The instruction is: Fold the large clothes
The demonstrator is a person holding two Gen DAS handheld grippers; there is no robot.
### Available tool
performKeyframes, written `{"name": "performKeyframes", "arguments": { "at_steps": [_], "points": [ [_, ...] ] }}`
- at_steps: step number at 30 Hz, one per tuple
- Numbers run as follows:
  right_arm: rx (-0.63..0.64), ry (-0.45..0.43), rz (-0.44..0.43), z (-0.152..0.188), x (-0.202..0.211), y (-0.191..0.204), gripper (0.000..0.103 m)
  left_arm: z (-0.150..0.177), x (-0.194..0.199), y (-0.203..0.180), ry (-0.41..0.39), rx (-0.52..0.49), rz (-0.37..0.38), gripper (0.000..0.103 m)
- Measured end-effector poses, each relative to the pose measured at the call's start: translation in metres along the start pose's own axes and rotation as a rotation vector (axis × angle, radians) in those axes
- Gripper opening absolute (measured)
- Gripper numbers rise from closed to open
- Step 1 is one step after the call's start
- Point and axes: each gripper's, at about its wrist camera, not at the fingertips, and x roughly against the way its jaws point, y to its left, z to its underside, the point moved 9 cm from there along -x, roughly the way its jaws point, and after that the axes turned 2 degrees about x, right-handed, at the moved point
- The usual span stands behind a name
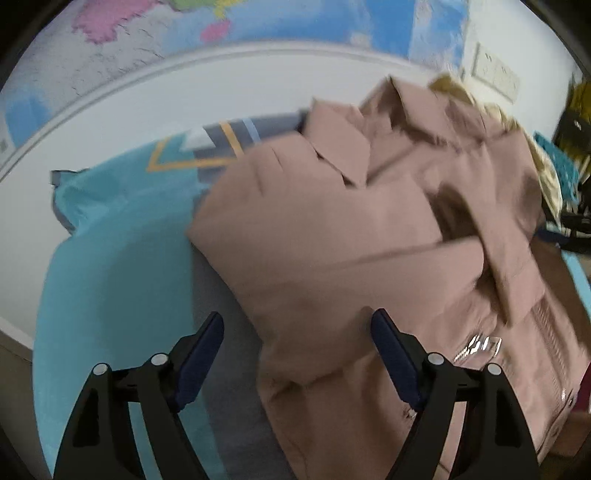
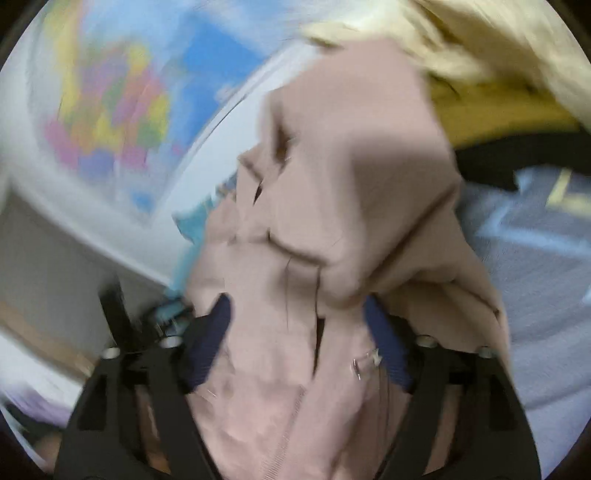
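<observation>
A dusty-pink jacket (image 1: 332, 229) lies bunched and partly folded on a teal and grey bed sheet (image 1: 110, 258); its collar points to the far side. My left gripper (image 1: 297, 321) hovers over the jacket's near left edge, jaws wide apart and nothing pinched. In the blurred right wrist view the same pink jacket (image 2: 332, 184) fills the middle. A thick fold of it runs between the spread jaws of my right gripper (image 2: 295, 306). The blue pads (image 2: 218, 325) stand wide apart at the fold's sides and do not pinch it. A clear plastic tag (image 2: 364, 363) shows on the cloth.
A coloured world map (image 1: 258, 22) hangs on the white wall behind the bed. A cream and mustard garment (image 1: 454, 88) lies beyond the jacket, also seen as a cream and mustard heap (image 2: 480, 55). Dark clutter (image 1: 576, 122) stands at the far right. Grey sheet (image 2: 535, 258) lies right of the jacket.
</observation>
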Motion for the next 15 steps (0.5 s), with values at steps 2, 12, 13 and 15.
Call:
{"name": "performKeyframes", "arguments": {
  "at_steps": [2,12,13,15],
  "points": [
    [0.208,0.01,0.084,0.016,0.002,0.03,0.09,0.002,-0.002,-0.001,0.0,-0.004,0.007,0.076],
    [0.889,0.152,0.514,0.074,-0.077,0.063,0.069,0.013,0.003,-0.014,-0.034,-0.037,0.025,0.021],
    [0.849,0.172,0.486,0.072,-0.076,0.059,0.057,0.017,0.007,-0.013,-0.039,-0.038,0.026,0.017],
    [0.714,0.168,0.359,0.057,-0.069,0.06,0.013,0.024,0.014,-0.012,-0.049,-0.052,0.037,0.015]
  ]
}}
